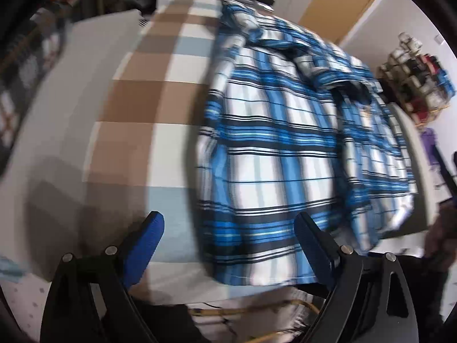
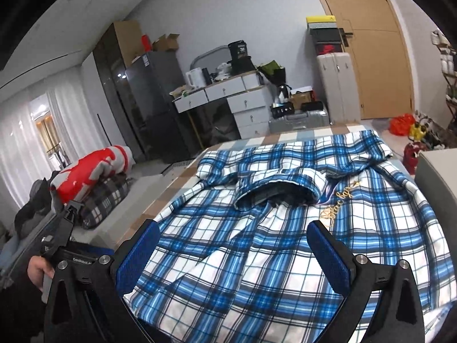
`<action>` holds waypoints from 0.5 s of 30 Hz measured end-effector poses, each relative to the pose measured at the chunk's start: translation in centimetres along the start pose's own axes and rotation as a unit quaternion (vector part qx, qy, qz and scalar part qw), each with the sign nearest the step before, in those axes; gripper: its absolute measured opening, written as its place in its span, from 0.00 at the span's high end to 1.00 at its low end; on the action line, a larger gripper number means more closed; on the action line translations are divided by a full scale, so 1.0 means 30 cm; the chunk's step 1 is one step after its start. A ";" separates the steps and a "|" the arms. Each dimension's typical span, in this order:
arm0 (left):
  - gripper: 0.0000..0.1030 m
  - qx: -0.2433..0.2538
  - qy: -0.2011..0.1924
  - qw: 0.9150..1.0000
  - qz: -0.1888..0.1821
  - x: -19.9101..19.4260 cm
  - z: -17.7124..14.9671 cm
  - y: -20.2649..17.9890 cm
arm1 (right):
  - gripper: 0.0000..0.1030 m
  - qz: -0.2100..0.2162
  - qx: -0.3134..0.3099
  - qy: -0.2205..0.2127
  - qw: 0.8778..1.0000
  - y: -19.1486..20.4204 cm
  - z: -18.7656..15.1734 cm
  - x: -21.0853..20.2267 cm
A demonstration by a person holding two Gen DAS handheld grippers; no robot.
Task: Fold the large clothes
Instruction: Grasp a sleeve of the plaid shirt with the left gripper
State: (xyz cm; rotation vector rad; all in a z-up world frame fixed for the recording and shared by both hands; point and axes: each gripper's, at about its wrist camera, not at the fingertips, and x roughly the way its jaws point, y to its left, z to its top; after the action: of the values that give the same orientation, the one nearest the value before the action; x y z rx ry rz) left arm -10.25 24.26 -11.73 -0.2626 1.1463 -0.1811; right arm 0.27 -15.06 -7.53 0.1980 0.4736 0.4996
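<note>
Looks like a lived-in bedroom in a home. Bed with brown, white and pale-blue checked sheet (image 2: pixel 182 184) is taking up the middle. Dark grey tall fridge (image 2: pixel 151 100) is standing against the far wall, next to a white desk with small drawers (image 2: pixel 225 94) that is carrying a white electric kettle (image 2: pixel 194 77) and clutter. Beige hard-shell suitcase (image 2: pixel 337 85) is sitting by the light wooden door (image 2: pixel 371 57), shoe boxes (image 2: pixel 325 35) stacked on top. White sheer curtains (image 2: pixel 25 131) are hanging at left. Folded red-and-grey blanket (image 2: pixel 91 171) is lying on a plaid pillow (image 2: pixel 105 200).
</note>
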 end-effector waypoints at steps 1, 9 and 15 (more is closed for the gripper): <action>0.13 -0.006 -0.006 1.000 -0.023 -0.008 0.008 0.002 | 0.00 0.001 0.004 -0.001 1.000 -0.003 0.002 -0.003; 0.13 -0.058 0.057 0.995 -0.060 0.036 0.012 0.047 | 0.00 0.016 0.030 -0.004 0.999 -0.030 0.011 -0.018; 0.14 -0.037 0.085 0.994 -0.059 0.045 0.002 0.016 | 0.00 0.023 0.033 -0.003 0.999 -0.024 0.012 -0.017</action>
State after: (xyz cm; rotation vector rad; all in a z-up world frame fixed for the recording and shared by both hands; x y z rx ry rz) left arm -9.66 24.36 -13.04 -0.3879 1.3095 -0.2694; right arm 0.36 -15.97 -7.22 0.2746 0.4812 0.5284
